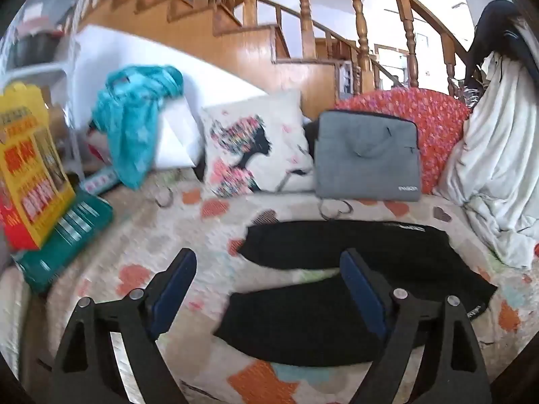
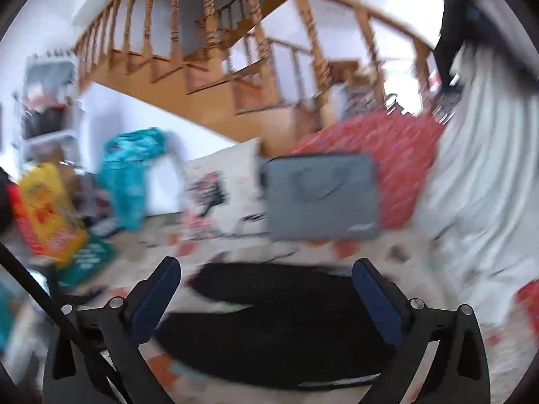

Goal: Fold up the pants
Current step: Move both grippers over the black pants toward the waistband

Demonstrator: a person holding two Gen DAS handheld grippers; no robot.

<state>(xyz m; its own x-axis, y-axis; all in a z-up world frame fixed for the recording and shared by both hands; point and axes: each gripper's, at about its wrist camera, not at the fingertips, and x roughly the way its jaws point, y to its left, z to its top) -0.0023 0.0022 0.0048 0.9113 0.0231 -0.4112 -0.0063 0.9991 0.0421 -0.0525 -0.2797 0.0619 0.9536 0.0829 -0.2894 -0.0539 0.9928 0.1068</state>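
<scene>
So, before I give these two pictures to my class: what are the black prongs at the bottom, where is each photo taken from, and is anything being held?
Each picture comes from a small wide-angle camera mounted on a hand-held gripper, looking forward along its two fingers. One shows the left gripper, the other the right gripper; that second picture is blurred. Both are open and hold nothing. Ahead lie the black pants, legs apart, on a heart-patterned bedcover. Behind them lean a printed cushion and a grey laptop bag; a wooden staircase rises beyond.
</scene>
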